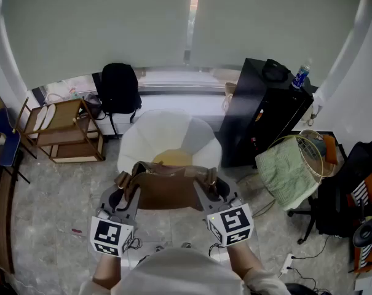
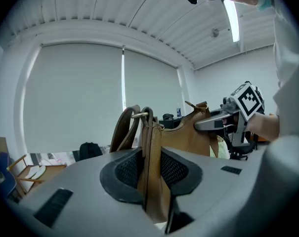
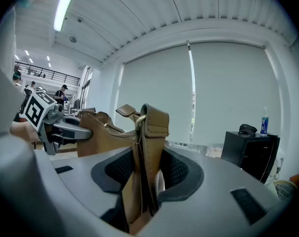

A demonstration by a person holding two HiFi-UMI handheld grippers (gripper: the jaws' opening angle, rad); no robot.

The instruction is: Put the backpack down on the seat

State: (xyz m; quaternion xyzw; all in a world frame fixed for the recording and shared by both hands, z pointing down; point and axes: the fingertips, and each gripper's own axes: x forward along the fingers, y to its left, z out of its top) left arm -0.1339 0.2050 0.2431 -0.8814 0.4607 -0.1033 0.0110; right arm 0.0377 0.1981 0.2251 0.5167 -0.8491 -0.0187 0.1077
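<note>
A tan leather backpack (image 1: 167,186) hangs in the air between my two grippers, above the front of a white round seat (image 1: 142,137) with a yellow cushion (image 1: 173,158). My left gripper (image 1: 125,192) is shut on the bag's left side panel (image 2: 151,177), with the strap ring just above the pads. My right gripper (image 1: 209,190) is shut on the bag's right edge and strap (image 3: 148,152). Each gripper view shows the other gripper across the bag's top: the right gripper (image 2: 223,122) and the left gripper (image 3: 65,128).
A black backpack (image 1: 119,90) leans at the wall behind the seat. A black cabinet (image 1: 265,112) with a bottle (image 1: 300,75) stands at the right, a wire basket with green cloth (image 1: 293,165) before it. A wooden rack (image 1: 63,131) is at the left.
</note>
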